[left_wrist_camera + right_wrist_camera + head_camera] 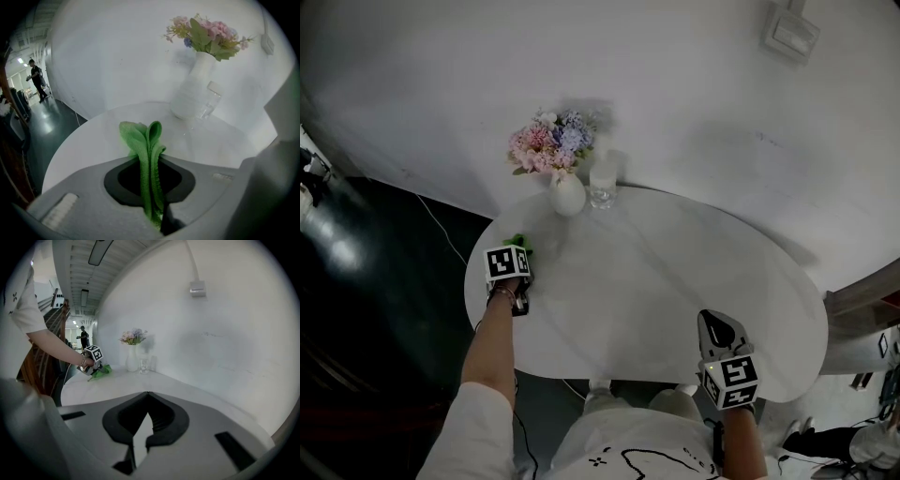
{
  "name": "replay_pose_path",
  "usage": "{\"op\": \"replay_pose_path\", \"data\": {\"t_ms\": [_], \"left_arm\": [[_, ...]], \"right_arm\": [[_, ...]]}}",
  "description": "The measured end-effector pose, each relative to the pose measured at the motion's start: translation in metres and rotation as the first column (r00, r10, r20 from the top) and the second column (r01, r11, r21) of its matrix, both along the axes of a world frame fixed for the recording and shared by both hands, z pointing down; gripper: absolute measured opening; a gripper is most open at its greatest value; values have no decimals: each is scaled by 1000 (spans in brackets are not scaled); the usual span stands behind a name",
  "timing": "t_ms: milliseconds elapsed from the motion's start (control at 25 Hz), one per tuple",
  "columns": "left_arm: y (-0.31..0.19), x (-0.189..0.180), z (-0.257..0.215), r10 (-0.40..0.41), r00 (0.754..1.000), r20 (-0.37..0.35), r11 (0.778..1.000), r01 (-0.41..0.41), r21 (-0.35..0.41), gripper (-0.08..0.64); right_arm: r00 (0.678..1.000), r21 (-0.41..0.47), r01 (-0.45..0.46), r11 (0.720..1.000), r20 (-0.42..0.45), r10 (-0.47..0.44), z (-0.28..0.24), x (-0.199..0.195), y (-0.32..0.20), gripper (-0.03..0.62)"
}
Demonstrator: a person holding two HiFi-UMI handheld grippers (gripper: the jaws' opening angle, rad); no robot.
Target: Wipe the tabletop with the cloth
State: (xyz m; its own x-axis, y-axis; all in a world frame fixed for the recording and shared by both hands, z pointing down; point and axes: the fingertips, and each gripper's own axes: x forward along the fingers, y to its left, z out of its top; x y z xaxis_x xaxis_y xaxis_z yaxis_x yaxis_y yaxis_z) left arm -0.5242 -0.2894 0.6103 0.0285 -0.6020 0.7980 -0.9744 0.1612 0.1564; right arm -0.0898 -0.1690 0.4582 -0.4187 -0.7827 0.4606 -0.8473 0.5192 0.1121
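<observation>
Left claw (150, 158) clamps green cloth (140, 133) at worktop (656, 281) edge near vase (567, 197); right claw (147, 393) closed, empty, well apart from vase. Wiping seemingly just starting; most surface left.

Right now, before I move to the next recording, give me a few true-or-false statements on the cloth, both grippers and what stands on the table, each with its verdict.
1. The left gripper is shut on the green cloth. True.
2. The right gripper holds a second cloth. False: its jaws are together with nothing between them.
3. A vase of flowers stands at the far edge of the table, near the wall. True.
4. The glass lies tipped on its side. False: it stands upright beside the vase.
</observation>
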Motion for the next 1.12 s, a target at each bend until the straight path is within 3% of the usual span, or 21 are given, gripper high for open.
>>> {"op": "replay_pose_path", "data": {"t_ms": [720, 1120], "left_arm": [[-4, 35, -1, -28, 998, -50, 1000, 28, 10, 49], [-7, 63, 0, -18, 999, -31, 1000, 17, -3, 49]], "right_arm": [[999, -42, -12, 999, -35, 11, 10, 52, 17, -5], [1000, -37, -14, 999, -3, 14, 9, 67, 13, -4]]}}
